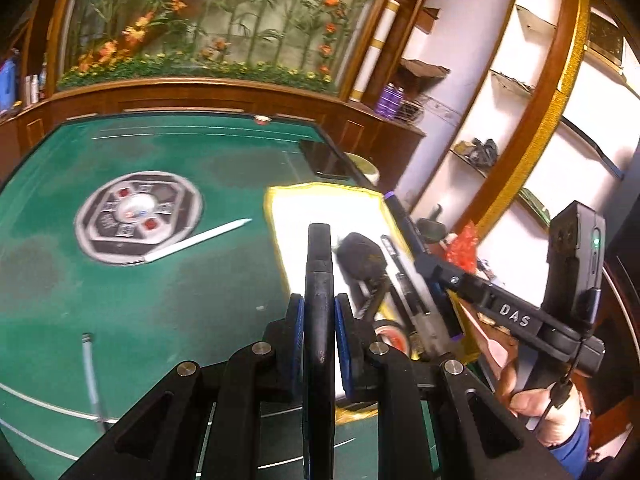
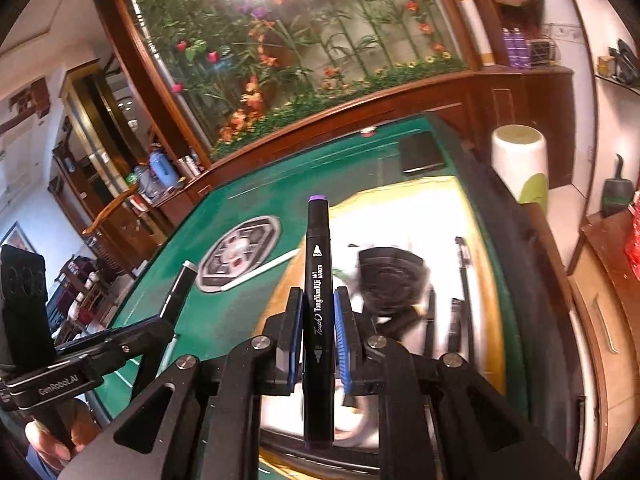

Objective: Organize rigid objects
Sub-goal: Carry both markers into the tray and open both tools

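green felt table (image 1: pixel 168 304) | round grey centre panel (image 1: pixel 138 218) set in felt | flower mural (image 2: pixel 296 44) behind glass, far wall | white shelves (image 1: pixel 516 92) right | purple bottles (image 2: pixel 516 48) on wooden counter

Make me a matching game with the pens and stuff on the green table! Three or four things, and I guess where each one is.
Things:
1. purple-capped marker
2. plain black pen
3. white pen
4. black flat case

Places:
A. lying on the green felt beside the round centre panel
B. held in the left gripper
C. at the table's far corner
D. held in the right gripper

Pairs: 1-D, 2-B, 3-A, 4-C
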A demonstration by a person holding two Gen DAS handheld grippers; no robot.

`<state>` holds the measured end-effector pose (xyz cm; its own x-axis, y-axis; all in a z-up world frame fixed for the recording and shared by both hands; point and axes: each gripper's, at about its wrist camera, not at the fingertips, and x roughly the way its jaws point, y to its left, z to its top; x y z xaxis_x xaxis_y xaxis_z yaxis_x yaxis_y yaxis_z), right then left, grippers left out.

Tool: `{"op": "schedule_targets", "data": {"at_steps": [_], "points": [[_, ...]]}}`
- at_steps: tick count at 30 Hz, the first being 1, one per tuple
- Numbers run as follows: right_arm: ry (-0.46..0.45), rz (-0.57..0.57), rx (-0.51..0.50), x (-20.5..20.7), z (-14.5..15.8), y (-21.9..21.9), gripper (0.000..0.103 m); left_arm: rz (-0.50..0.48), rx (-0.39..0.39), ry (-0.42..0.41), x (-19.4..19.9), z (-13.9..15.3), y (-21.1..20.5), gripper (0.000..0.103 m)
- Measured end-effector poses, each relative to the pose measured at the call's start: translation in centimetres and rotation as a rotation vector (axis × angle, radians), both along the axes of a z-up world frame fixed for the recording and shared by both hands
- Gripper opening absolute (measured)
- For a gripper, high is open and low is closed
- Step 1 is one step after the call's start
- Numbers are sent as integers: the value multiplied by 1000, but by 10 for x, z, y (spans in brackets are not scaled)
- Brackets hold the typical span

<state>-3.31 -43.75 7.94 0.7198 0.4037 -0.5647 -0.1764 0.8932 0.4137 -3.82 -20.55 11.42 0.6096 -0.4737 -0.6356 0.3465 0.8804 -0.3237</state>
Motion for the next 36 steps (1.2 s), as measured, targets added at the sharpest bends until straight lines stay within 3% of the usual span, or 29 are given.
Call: {"op": "schedule_targets", "data": {"at_steps": [9, 17, 18, 20, 22, 25, 29, 36], "points": [[69, -48, -46, 6, -17, -22, 14, -80, -7, 79, 23, -17, -51, 15], [107, -43, -70, 5, -32, -19, 15, -73, -13, 117, 26, -35, -52, 15], [106, -46, -72, 4, -33, -19, 16, -76, -23, 126, 26, -35, -50, 18], [104, -60, -75, 2, -34, -20, 20, -70, -42, 135, 26, -35, -45, 48], [101, -65, -71, 0, -33, -19, 24, -54, -68, 120, 23, -31, -38, 59], [72, -76, -76, -7, -26, -17, 26, -44, -72, 99, 17, -25, -27, 59], [4, -52, -52, -17, -14, -10, 39, 14, -60, 81, 4, -19, 6, 59], [-67, 37, -74, -27, -2, 27, 39, 214, 9, 143, -19, -39, 100, 59]]}}
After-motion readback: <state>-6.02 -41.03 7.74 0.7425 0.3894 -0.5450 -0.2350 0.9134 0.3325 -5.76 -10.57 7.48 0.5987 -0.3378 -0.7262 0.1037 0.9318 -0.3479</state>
